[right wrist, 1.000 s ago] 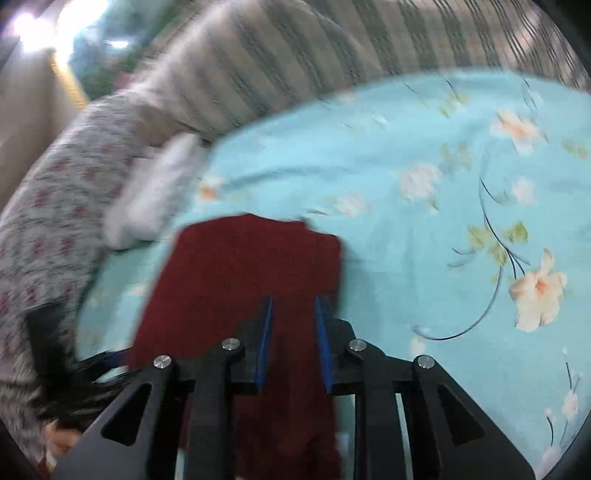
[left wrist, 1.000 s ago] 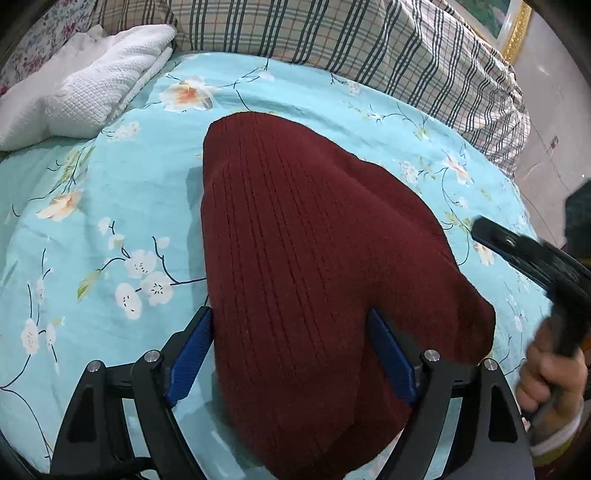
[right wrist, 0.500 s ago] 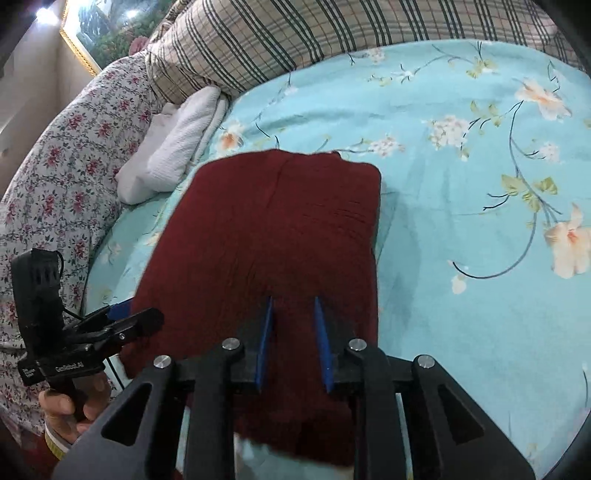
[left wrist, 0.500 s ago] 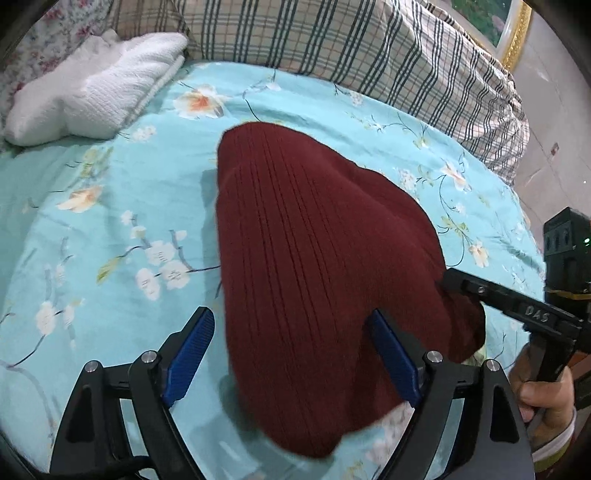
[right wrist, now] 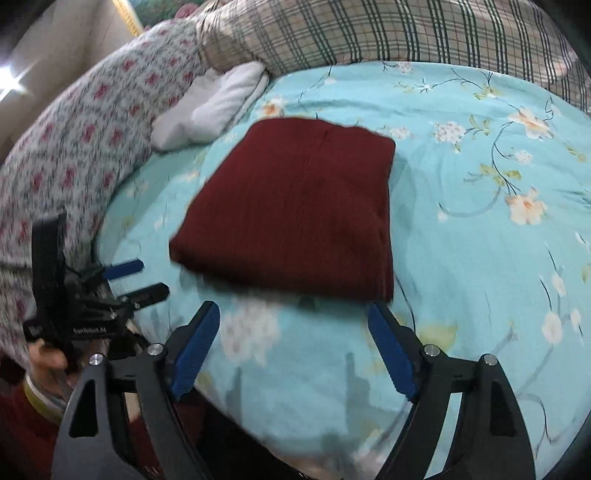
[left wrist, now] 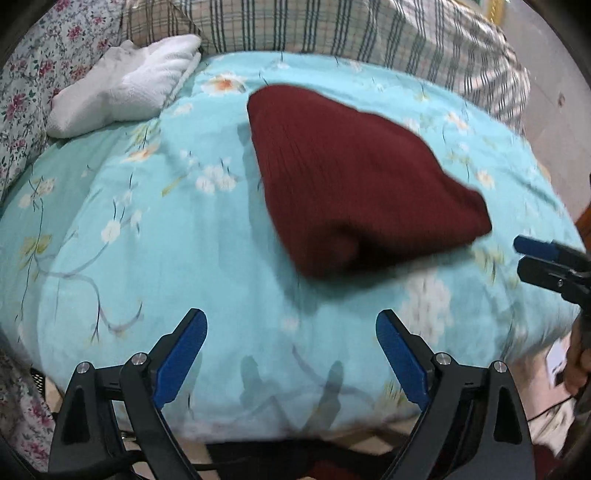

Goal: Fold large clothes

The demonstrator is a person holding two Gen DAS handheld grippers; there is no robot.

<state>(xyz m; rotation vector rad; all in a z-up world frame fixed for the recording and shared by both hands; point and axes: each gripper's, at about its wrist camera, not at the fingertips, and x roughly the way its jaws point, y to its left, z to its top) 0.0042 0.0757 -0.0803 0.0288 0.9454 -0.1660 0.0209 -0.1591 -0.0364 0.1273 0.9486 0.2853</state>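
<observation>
With the dark red knitted sweater (right wrist: 295,206) lying folded in a compact rectangle on the turquoise floral bedspread (right wrist: 480,229), the step in hand appeared to be the release after the final fold. The left gripper (left wrist: 291,350) was spread wide and held nothing, standing near the bed's front edge, short of the garment. The right gripper (right wrist: 293,339) was likewise spread wide and empty, its right finger tip just at the sweater's near corner. The next move would call for either a final squaring of the near edge, or clearing both tools away; no further grasp seemed required. Compared with half a second before, the right gripper, then nearly closed over the fabric, had opened, and both tools had drawn back so that bare bedspread lay between the left fingers, where knit had been. A white folded towel (left wrist: 122,85) lay near the plaid pillow (right wrist: 369,33).
</observation>
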